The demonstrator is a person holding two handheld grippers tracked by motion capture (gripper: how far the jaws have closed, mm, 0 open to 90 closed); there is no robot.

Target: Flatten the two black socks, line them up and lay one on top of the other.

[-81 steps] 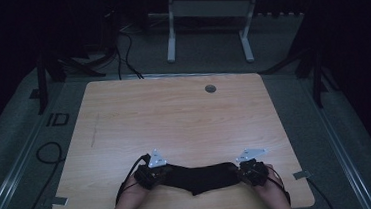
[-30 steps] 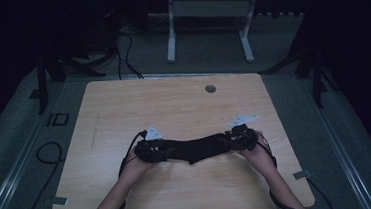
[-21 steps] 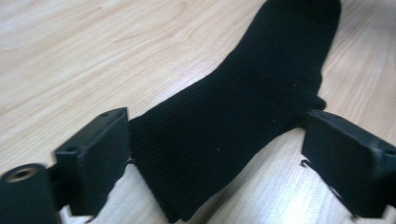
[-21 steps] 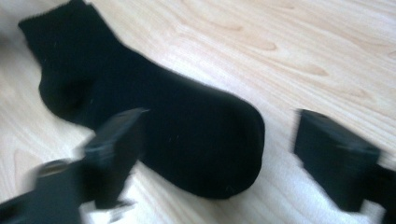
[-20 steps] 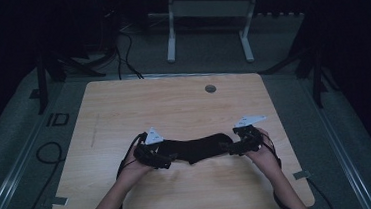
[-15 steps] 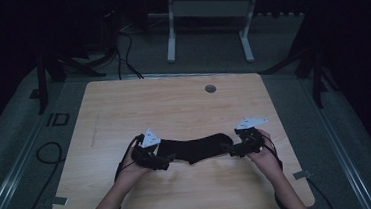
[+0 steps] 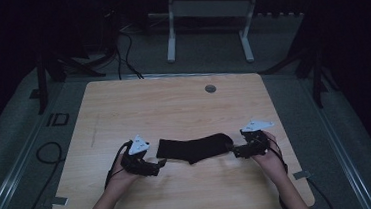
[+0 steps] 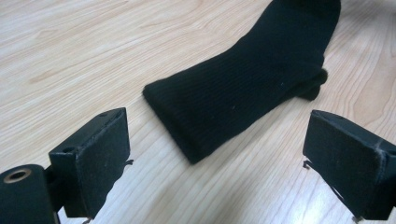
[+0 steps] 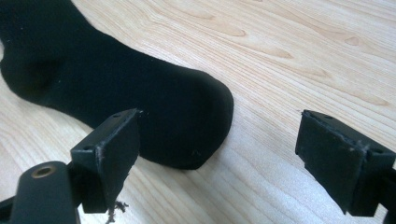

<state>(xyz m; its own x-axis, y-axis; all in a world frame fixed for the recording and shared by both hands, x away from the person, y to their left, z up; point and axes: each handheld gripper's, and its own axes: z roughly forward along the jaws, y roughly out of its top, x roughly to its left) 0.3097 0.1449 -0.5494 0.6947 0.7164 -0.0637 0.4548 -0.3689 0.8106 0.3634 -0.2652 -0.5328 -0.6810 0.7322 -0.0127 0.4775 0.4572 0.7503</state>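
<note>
A black sock (image 7: pixel 194 148) lies flat on the wooden table (image 7: pixel 174 110), stretched left to right near the front. My left gripper (image 7: pixel 159 165) sits just off its cuff end, jaws wide apart and holding nothing. In the left gripper view the ribbed cuff of the sock (image 8: pixel 243 88) lies a little beyond the open left gripper (image 8: pixel 224 163). My right gripper (image 7: pixel 233 152) is open at the toe end. In the right gripper view the rounded toe of the sock (image 9: pixel 140 102) reaches in between the jaws of the right gripper (image 9: pixel 224 158), nearer the left one.
A round grommet hole (image 7: pixel 210 88) sits near the table's far edge. White desk legs (image 7: pixel 207 17) stand on the floor beyond. Cables (image 7: pixel 52 160) lie on the floor at the left. A person's forearms come in from the bottom edge.
Both grippers held the sock's ends and stretched it, lifting it forward over the table. Now they have let go and opened, and the sock lies flat.
</note>
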